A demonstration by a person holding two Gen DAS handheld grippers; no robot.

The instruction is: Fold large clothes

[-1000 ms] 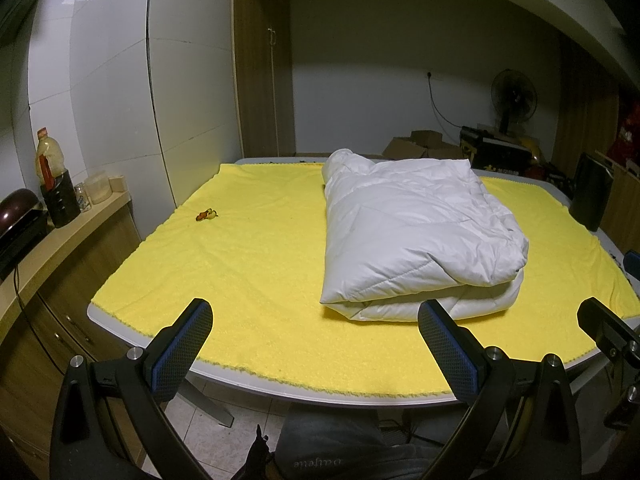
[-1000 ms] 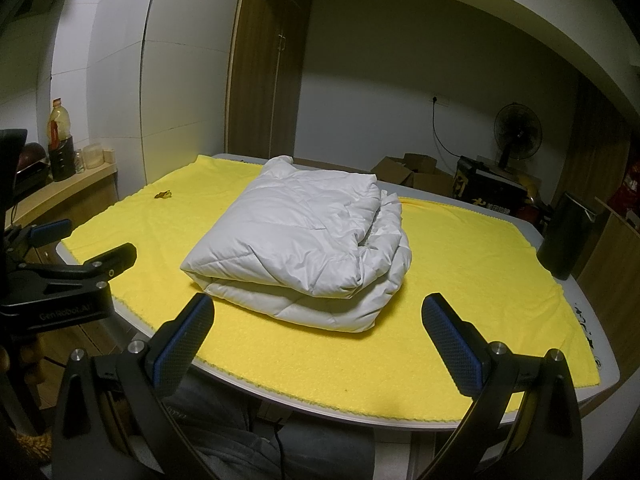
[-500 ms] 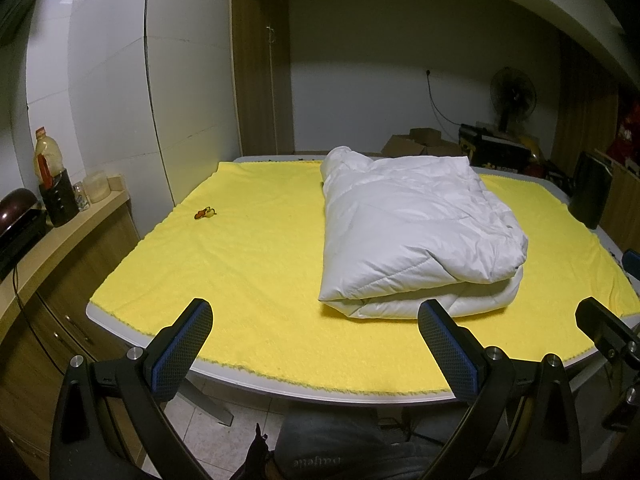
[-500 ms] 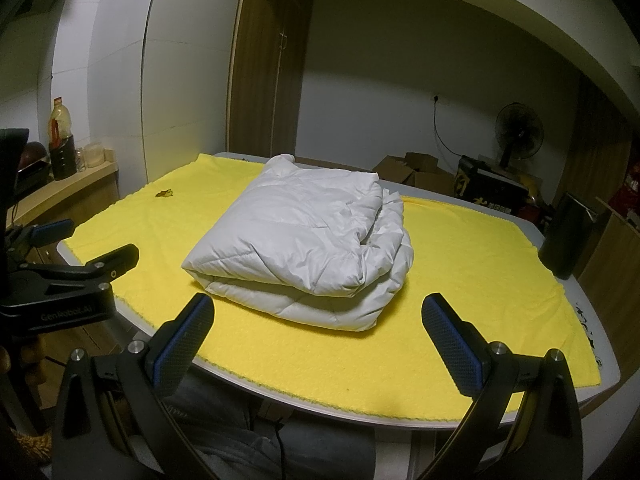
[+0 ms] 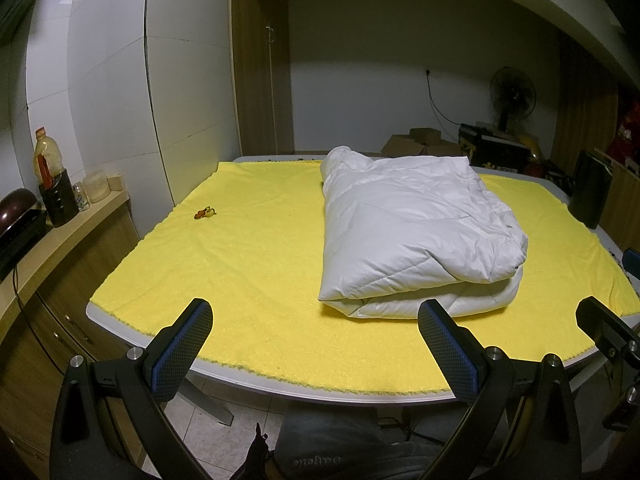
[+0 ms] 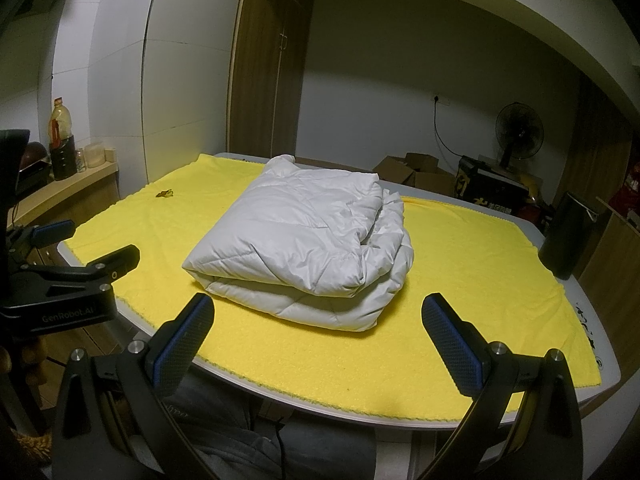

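White padded garment folded, lying on yellow cloth over table; left gripper and right gripper both spread wide, empty, short of near edge; cardboard boxes behind, contents unseen.

The folded coat takes up the middle and right of the cloth. Bare cloth lies open to its left, broken only by a small trinket, and along the near edge.
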